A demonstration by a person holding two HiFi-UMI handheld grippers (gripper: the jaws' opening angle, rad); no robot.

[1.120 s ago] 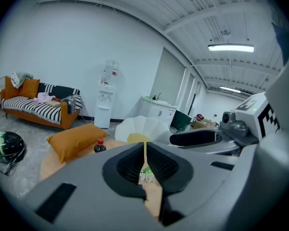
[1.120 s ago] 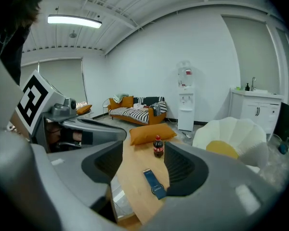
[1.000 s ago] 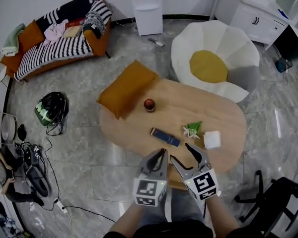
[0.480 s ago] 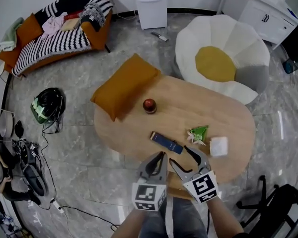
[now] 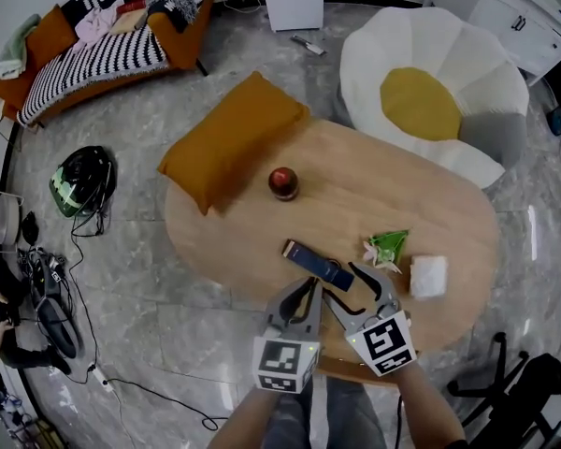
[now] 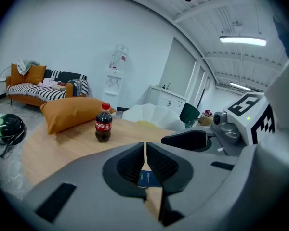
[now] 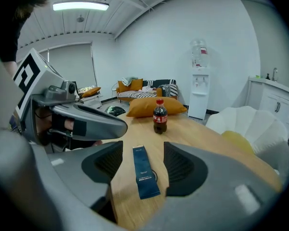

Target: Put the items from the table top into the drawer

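Note:
On the oval wooden table (image 5: 449, 204) stands a cola bottle (image 5: 282, 182) (image 6: 103, 123) (image 7: 159, 116). A flat dark blue packet (image 5: 318, 263) (image 7: 144, 171) lies near the front edge, with a green packet (image 5: 389, 244) and a white pad (image 5: 428, 275) to its right. My right gripper (image 5: 344, 285) (image 7: 142, 165) is open just short of the blue packet, which shows between its jaws without touching them. Beside it on the left, my left gripper (image 5: 308, 290) (image 6: 145, 150) has its jaws shut with nothing in them. Behind them a bit of the blue packet (image 6: 147, 178) shows.
An orange cushion (image 5: 229, 138) overlaps the table's far left edge. A white flower-shaped seat (image 5: 439, 92) stands behind the table. A striped sofa (image 5: 103, 36) and a helmet (image 5: 81, 181) are to the left, and a black chair (image 5: 533, 391) is at the lower right.
Both grippers have come down and forward together, so their tips now lie over the table's near edge by the blue packet. Their jaws stand as before.

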